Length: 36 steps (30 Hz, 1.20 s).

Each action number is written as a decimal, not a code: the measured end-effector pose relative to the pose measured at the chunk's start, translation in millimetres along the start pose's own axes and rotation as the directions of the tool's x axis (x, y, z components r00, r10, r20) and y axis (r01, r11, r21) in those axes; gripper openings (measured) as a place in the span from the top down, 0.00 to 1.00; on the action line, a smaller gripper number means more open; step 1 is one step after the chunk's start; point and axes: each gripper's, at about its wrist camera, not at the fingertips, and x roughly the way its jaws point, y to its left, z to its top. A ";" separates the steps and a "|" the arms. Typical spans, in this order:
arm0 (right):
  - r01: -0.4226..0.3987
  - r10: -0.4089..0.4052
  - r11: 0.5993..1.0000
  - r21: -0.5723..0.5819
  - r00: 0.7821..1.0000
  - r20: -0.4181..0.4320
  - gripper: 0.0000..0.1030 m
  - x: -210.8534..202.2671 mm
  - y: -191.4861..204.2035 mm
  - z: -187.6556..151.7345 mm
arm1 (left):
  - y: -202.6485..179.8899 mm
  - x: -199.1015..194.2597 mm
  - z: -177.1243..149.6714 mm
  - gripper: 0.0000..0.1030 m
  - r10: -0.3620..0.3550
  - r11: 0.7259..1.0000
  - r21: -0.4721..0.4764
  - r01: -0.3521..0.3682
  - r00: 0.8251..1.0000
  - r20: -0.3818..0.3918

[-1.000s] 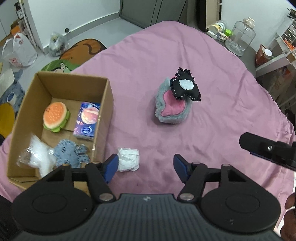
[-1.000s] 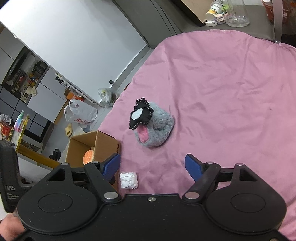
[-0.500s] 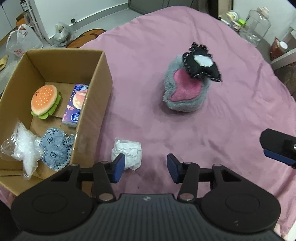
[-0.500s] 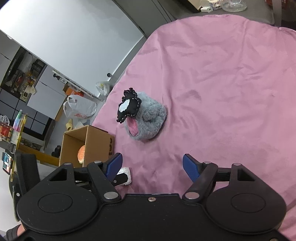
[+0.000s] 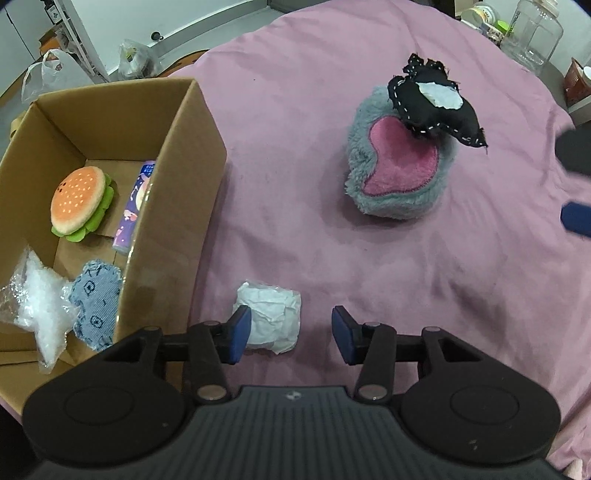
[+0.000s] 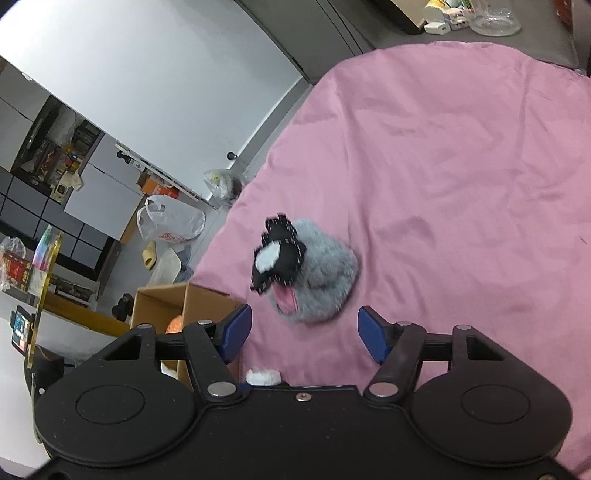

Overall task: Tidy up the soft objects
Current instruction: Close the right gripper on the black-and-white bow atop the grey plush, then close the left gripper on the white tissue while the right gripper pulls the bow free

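A crumpled white paper ball (image 5: 271, 316) lies on the pink cloth (image 5: 332, 258), beside the cardboard box (image 5: 173, 206). My left gripper (image 5: 290, 334) is open, its left pad touching the ball's left side. A grey plush with a pink inside (image 5: 397, 173) lies further off, a black fabric piece (image 5: 434, 103) on top of it. My right gripper (image 6: 304, 332) is open and empty, just short of the grey plush (image 6: 321, 273). The box holds a burger plush (image 5: 79, 203), a denim piece (image 5: 96, 302), a clear bag of white filling (image 5: 37, 314) and a purple packet (image 5: 133, 210).
The box stands at the cloth's left edge. Past the edge on the floor are plastic bags (image 6: 170, 221) and shelving. A glass jar (image 5: 532, 29) and small containers stand beyond the far edge. The right gripper's tip (image 5: 576, 218) shows at the right of the left wrist view.
My left gripper has come down and forward to the paper ball, its jaws a little narrower. My right gripper has moved closer to the grey plush.
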 end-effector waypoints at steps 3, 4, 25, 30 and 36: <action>-0.008 0.008 1.000 0.001 1.000 -0.002 0.39 6.3 3.5 7.1 | -1.6 2.6 1.8 0.77 0.047 0.999 0.019 -0.047 0.999 -0.004; -0.011 0.011 1.000 0.000 1.000 -0.005 0.39 9.5 5.5 9.4 | 2.6 5.0 4.0 0.77 0.041 0.999 0.011 -0.041 0.999 -0.007; 0.008 -0.007 0.997 0.077 1.000 -0.017 0.98 29.0 1.1 15.9 | -2.8 -4.6 6.4 0.47 -0.056 0.998 0.034 0.057 0.998 -0.035; 0.020 -0.021 0.997 0.069 1.000 0.005 0.99 10.6 -3.8 13.3 | -5.7 -1.7 9.1 0.41 -0.039 0.998 0.037 0.041 0.999 -0.030; 0.028 -0.029 0.996 0.087 1.000 0.008 0.98 -2.0 -15.9 3.3 | -7.5 7.3 10.8 0.39 -0.010 0.999 0.037 0.011 1.000 -0.024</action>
